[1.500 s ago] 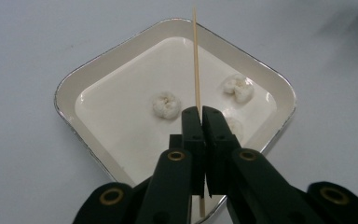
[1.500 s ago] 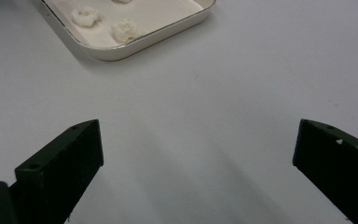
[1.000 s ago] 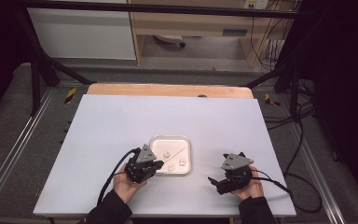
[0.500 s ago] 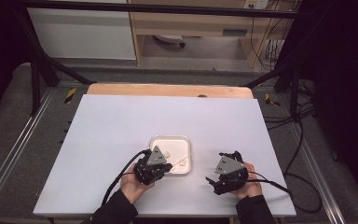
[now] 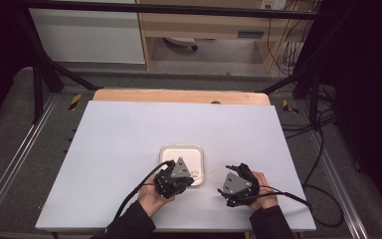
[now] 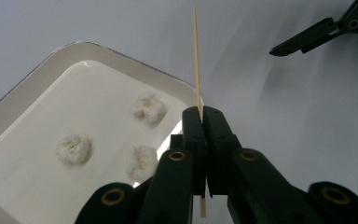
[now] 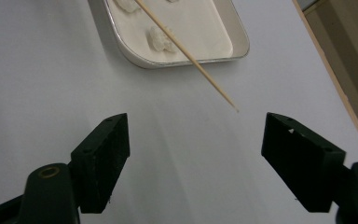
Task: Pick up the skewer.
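Note:
A white tray (image 5: pixel 181 152) with three pale puffy pieces (image 6: pixel 148 106) sits near the table's front middle. My left gripper (image 5: pixel 191 175) hovers at the tray's front right corner, shut on a thin wooden skewer (image 6: pixel 196 56). The skewer sticks out past the shut left gripper (image 6: pixel 202 112) toward the right hand. To the right of the tray, my right gripper (image 5: pixel 230 175) is held low over the table. The right gripper (image 7: pixel 196 122) is wide open, with the skewer (image 7: pixel 186 53) tip just ahead of the gap between its jaws. The other gripper's black jaws show at the top right of the left gripper view.
The white tabletop (image 5: pixel 129 134) stretches wide around the tray, with a wooden strip (image 5: pixel 179 96) along its far edge. Black frame bars (image 5: pixel 40 74) and cables (image 5: pixel 323 149) stand off the table's sides.
My left gripper has moved right, to the tray's front right corner. The right gripper has shifted left toward it.

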Demonstrator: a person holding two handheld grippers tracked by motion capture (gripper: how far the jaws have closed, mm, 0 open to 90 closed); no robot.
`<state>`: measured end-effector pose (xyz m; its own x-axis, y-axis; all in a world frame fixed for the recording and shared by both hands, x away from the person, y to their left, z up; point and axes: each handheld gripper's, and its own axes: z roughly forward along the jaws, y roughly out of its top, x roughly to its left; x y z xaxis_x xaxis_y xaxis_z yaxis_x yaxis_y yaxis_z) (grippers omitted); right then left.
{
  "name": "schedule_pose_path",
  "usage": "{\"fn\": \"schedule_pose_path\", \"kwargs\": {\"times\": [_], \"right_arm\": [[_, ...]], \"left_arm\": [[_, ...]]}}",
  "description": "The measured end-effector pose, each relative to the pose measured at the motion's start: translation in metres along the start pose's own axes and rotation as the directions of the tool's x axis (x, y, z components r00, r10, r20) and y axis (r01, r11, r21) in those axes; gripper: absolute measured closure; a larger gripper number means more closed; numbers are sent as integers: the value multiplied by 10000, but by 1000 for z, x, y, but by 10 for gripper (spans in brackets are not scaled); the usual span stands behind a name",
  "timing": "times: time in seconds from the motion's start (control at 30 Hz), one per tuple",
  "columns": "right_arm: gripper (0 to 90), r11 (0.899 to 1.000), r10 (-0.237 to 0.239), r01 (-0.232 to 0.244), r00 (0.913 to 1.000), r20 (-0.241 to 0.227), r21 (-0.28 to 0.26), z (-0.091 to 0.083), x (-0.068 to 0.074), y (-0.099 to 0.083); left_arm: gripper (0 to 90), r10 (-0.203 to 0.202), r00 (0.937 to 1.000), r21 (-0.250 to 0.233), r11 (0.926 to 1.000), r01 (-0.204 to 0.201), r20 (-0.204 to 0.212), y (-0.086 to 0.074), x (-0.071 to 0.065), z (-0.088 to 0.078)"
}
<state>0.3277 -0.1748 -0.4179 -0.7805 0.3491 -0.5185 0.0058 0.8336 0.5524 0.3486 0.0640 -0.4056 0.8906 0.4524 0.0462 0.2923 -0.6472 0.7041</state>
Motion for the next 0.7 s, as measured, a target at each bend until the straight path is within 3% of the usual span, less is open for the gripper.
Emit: {"fn": "schedule_pose_path", "kwargs": {"times": [0.17,0.2,0.23,0.3,0.37,0.5,0.6,0.7], "right_arm": [[344,9963,-853,853,9964,18,41,0,4,2],[385,9923,-1240,1240,9923,-3,76,0,6,2],[385,9923,-1240,1240,9923,-3,76,0,6,2],[440,9847,-1738,1737,9848,14,131,1,7,1],[456,9832,-1818,1818,9833,9,141,1,8,1],[527,9675,-2527,2526,9676,15,91,1,10,0],[572,9601,-2790,2791,9602,-109,145,1,13,0],[608,9439,-3294,3295,9441,-118,201,3,13,-1]], "left_arm": [[886,301,9994,212,9993,-305,182,7,-6,7],[886,383,9991,248,9989,-388,198,9,-7,8],[886,459,9987,281,9985,-465,220,10,-8,9],[885,582,9979,348,9976,-592,291,13,-11,11],[886,676,9970,401,9968,-691,367,15,-13,13],[886,877,9952,497,9947,-898,433,20,-16,17],[885,945,9943,526,9939,-971,490,23,-19,20],[885,1104,9924,622,9916,-1137,545,25,-21,22]]}}
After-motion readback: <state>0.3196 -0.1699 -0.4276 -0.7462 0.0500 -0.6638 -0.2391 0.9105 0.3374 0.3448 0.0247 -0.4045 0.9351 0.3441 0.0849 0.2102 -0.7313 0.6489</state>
